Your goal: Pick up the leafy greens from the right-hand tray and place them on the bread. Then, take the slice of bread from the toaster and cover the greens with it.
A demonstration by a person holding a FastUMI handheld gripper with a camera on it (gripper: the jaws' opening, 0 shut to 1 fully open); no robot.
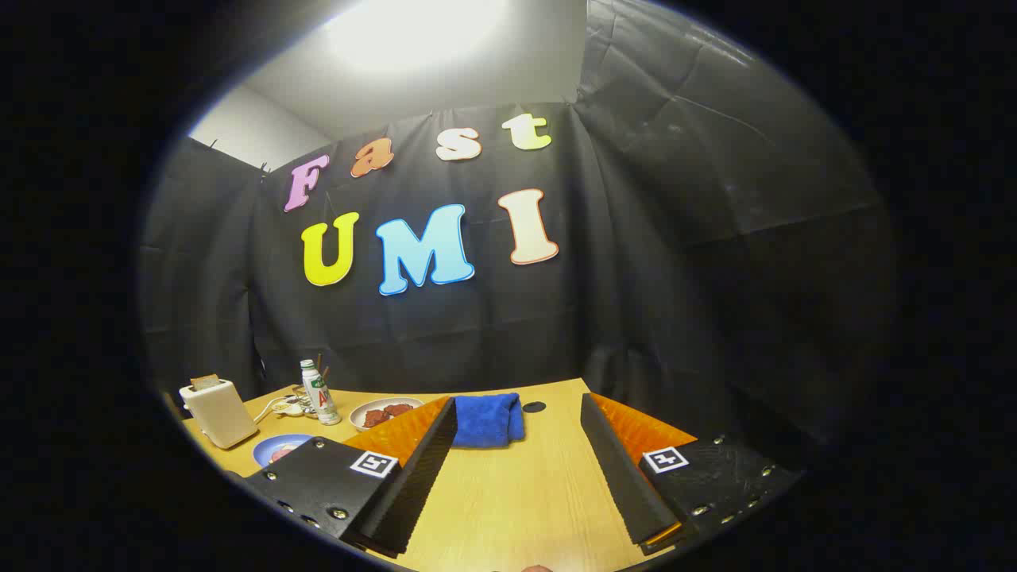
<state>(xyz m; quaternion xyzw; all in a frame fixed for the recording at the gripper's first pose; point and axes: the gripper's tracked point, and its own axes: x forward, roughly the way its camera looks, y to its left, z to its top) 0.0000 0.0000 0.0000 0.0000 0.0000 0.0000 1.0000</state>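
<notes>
**Gripper spread, nothing held, greens pick not begun**

Hand-held black two-finger gripper (518, 469) sits over the light wooden tabletop (516, 500), fingers wide apart with only bare wood between them. Judgement: step one, approach not started.

Folded blue cloth (487, 419) lies just beyond the fingertips. Far left: cream toaster (217, 411) with a bread slice (204, 382) standing in its slot. Right of it, a white plate (387, 412) with dark red pieces, then a blue plate (280, 450) partly behind the left finger. A small white bottle (318, 392) stands between toaster and white plate.

Can't pick out leafy greens, right-hand tray or the base bread. Next move likely calls for swinging right to find the tray.
</notes>
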